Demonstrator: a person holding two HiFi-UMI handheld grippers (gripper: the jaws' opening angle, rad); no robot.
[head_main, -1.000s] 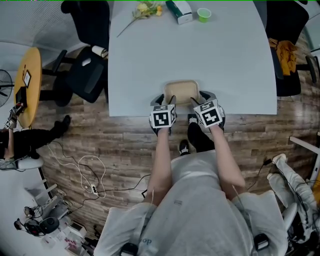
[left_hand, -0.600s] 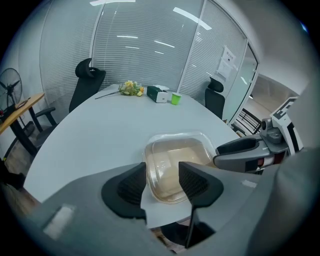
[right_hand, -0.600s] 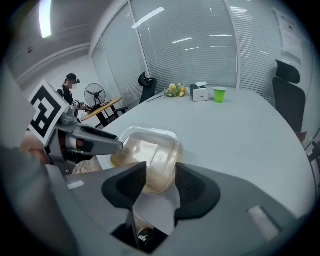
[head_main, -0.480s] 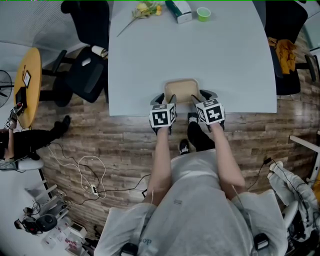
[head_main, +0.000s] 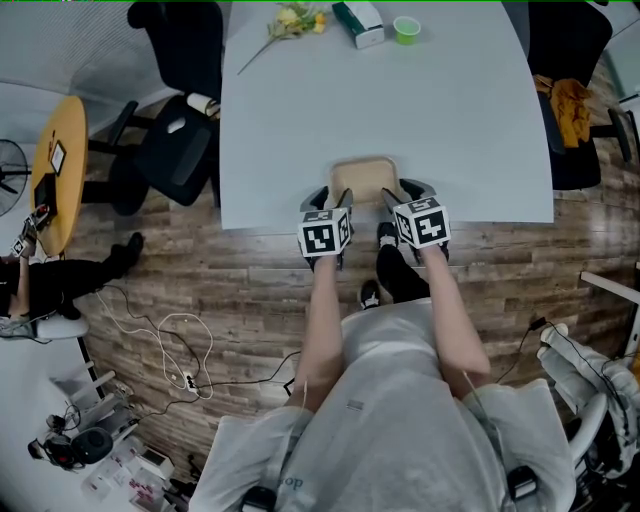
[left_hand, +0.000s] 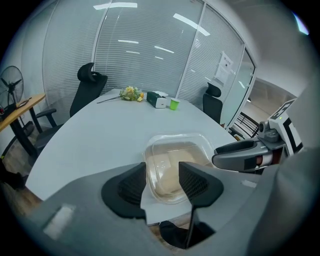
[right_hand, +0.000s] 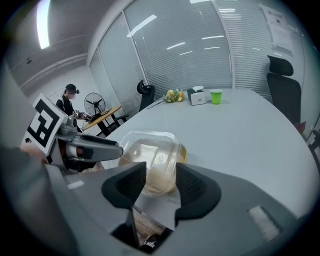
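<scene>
A clear lidded plastic container (head_main: 362, 180) with pale tan contents sits at the near edge of the white table (head_main: 300, 120). My left gripper (head_main: 341, 203) is at its near left corner and my right gripper (head_main: 391, 205) at its near right corner. In the left gripper view the container (left_hand: 175, 160) shows through the gap of the left gripper (left_hand: 162, 184), whose jaws stand apart. In the right gripper view the container (right_hand: 152, 156) lies just past the right gripper (right_hand: 156, 183), also open. Each view shows the other gripper beside the container.
At the table's far end lie yellow flowers (head_main: 292, 17), a tissue box (head_main: 358, 22) and a green cup (head_main: 406, 29). Black office chairs (head_main: 175, 150) stand left and right of the table. A person (right_hand: 70, 102) stands by a fan and a wooden desk.
Both gripper views have tipped slightly upward. The right gripper has edged a little in the head view. The container stays at the table's edge.
</scene>
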